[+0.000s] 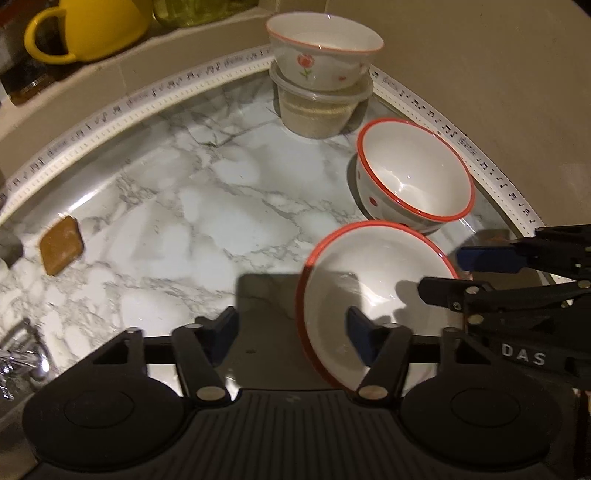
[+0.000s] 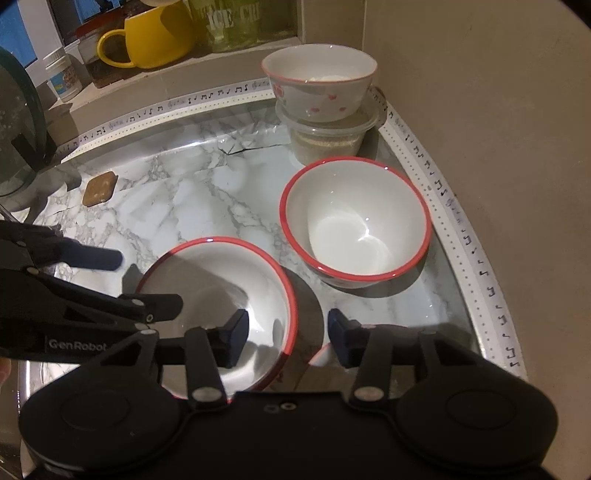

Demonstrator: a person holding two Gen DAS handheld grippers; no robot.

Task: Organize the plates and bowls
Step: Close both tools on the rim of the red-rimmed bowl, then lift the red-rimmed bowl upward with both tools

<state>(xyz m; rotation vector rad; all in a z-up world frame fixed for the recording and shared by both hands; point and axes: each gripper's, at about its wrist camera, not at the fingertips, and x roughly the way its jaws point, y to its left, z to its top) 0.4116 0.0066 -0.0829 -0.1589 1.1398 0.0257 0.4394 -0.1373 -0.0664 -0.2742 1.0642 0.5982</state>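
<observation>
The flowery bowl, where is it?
The flowery bowl sits on top of a plastic tub in the far corner of the marble counter, behind the two red-rimmed bowls.

We hold both tools tilted steeply down, side by side. Our left tool (image 1: pixel 291 334) has its jaws partly apart, straddling a bowl's (image 1: pixel 373 295) left rim, pads not clearly pressing. Our right tool (image 2: pixel 288 338) straddles the right rim of the same bowl, jaws narrower, pads just off the rim. Each tool's fingers reach into the other's view

red-rimmed white bowl (image 2: pixel 221 295), yellow mug (image 2: pixel 155 35)
</observation>
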